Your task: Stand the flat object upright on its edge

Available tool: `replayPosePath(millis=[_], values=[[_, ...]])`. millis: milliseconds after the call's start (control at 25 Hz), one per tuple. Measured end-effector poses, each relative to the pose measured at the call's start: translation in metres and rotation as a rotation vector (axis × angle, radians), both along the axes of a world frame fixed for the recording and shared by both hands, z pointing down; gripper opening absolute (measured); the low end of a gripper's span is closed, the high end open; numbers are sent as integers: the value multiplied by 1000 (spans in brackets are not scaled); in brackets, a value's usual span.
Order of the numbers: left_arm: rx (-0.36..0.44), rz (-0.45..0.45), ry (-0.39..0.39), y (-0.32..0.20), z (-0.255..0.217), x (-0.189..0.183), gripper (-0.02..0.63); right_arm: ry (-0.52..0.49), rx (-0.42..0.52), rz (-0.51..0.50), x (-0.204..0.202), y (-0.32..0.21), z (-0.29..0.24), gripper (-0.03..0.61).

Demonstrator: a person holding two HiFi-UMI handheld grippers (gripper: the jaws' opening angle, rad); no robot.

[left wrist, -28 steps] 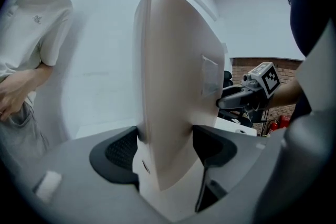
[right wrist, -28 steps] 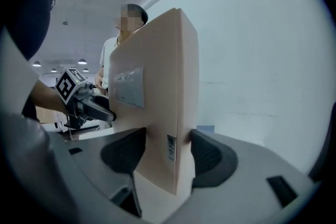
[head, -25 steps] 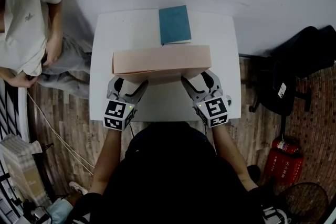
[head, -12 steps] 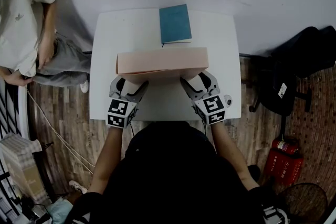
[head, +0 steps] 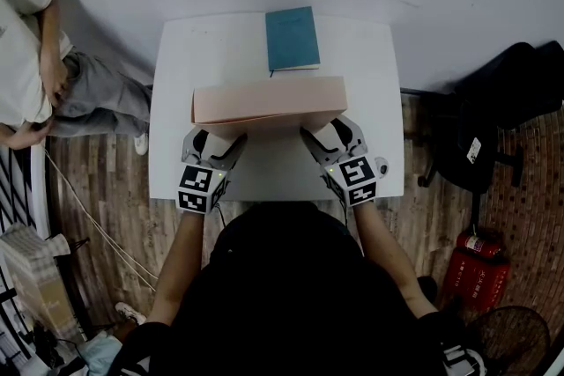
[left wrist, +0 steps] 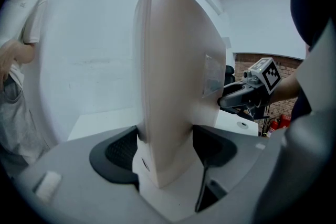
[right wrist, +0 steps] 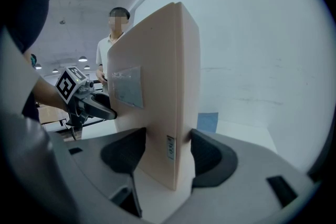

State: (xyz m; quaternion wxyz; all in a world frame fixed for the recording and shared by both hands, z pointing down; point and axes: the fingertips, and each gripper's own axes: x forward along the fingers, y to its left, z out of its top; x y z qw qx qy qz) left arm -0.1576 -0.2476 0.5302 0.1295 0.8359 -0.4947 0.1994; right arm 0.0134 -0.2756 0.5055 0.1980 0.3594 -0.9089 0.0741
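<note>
A flat pale-pink box [head: 269, 99] is held between both grippers over the white table [head: 176, 57], its long side running left to right. My left gripper [head: 220, 143] is shut on its left end and my right gripper [head: 322, 136] on its right end. In the left gripper view the box [left wrist: 173, 76] rises upright on its edge from between the pads of the left gripper [left wrist: 165, 147], with the right gripper [left wrist: 247, 94] beyond. The right gripper view shows the same box [right wrist: 157, 86] clamped across its thickness by the right gripper [right wrist: 168, 152]. Whether its lower edge touches the table is hidden.
A teal book [head: 293, 40] lies flat at the table's far edge, just beyond the box. A person in a white shirt [head: 22, 57] stands at the left. A black chair [head: 493, 119] and a red fire extinguisher [head: 471, 264] are at the right on the wooden floor.
The box and both grippers have shifted slightly away from me. The person at the left has moved further toward the left edge of the head view.
</note>
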Motion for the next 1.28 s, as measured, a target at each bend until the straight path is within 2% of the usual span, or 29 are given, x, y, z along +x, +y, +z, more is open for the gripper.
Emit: replayPosePath(millis=[320, 680, 760, 960, 1280], values=[[6, 15, -3, 1, 0, 2, 341, -2, -2, -6, 0, 1, 0, 279], [37, 58, -37, 3, -2, 4, 346, -14, 11, -60, 0, 3, 0, 279], [42, 79, -48, 2, -2, 5, 365, -21, 2, -89, -2, 2, 2, 285], [46, 153, -50, -1, -6, 11, 428, -39, -12, -177, -4, -1, 1, 348], [67, 268, 13, 3, -22, 13, 489, -84, -7, -306, -6, -2, -14, 374]])
